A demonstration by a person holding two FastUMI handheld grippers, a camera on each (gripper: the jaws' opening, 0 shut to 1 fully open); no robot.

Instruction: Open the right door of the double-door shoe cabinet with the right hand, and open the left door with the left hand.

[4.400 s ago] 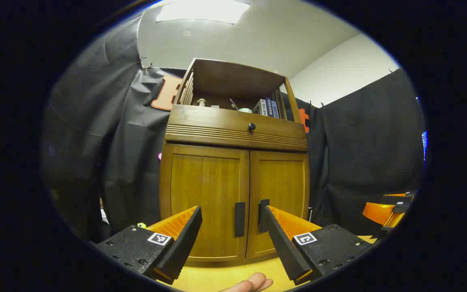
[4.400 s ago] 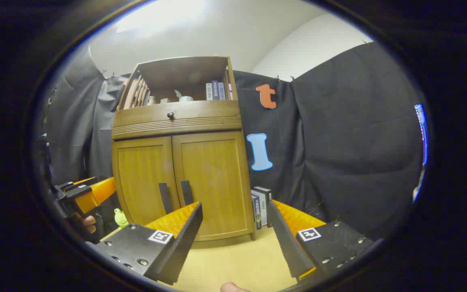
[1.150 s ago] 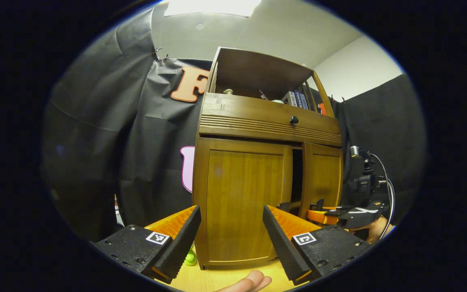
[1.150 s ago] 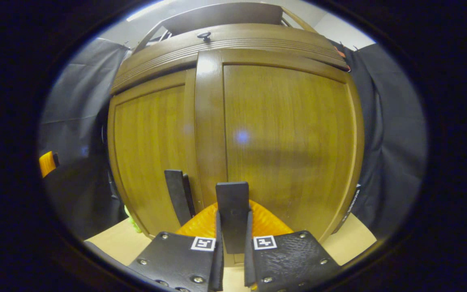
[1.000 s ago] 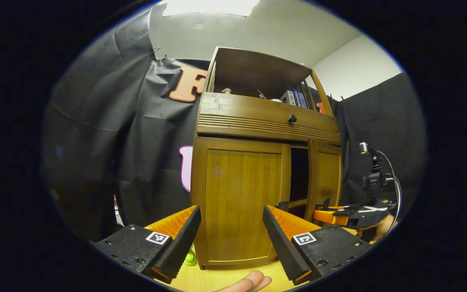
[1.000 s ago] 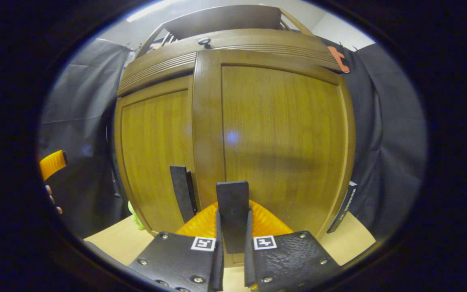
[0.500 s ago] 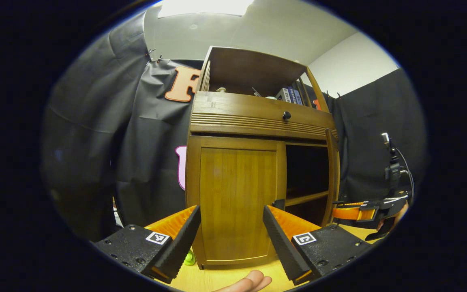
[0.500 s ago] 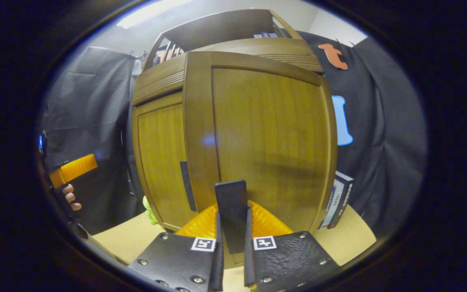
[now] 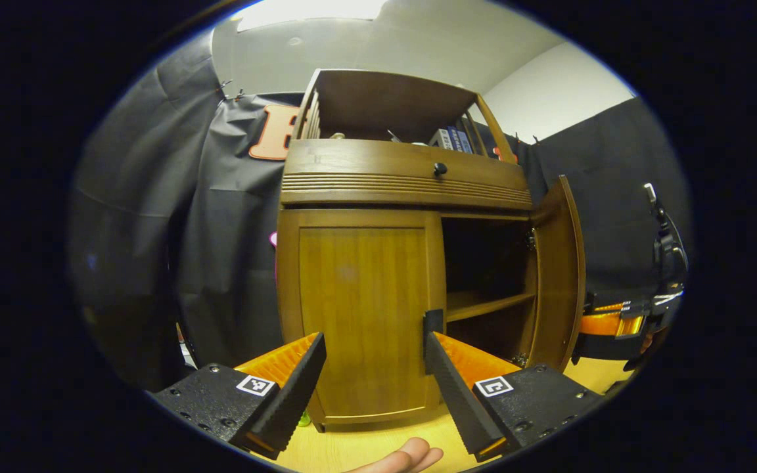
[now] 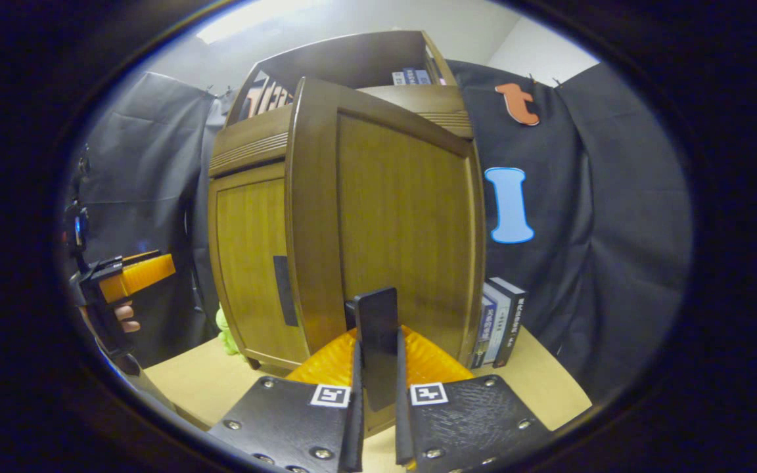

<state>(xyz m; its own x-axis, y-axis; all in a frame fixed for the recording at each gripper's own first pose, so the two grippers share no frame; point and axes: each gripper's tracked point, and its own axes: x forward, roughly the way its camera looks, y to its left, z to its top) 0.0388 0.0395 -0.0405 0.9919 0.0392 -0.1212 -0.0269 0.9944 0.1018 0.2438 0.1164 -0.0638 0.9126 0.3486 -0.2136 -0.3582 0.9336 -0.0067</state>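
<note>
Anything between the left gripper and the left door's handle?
No. In the left gripper view the left gripper stands open before the shut left door; its handle peeks above one fingertip, with just bare tabletop between.

The right door has swung wide open, pulled by the right gripper.
</note>
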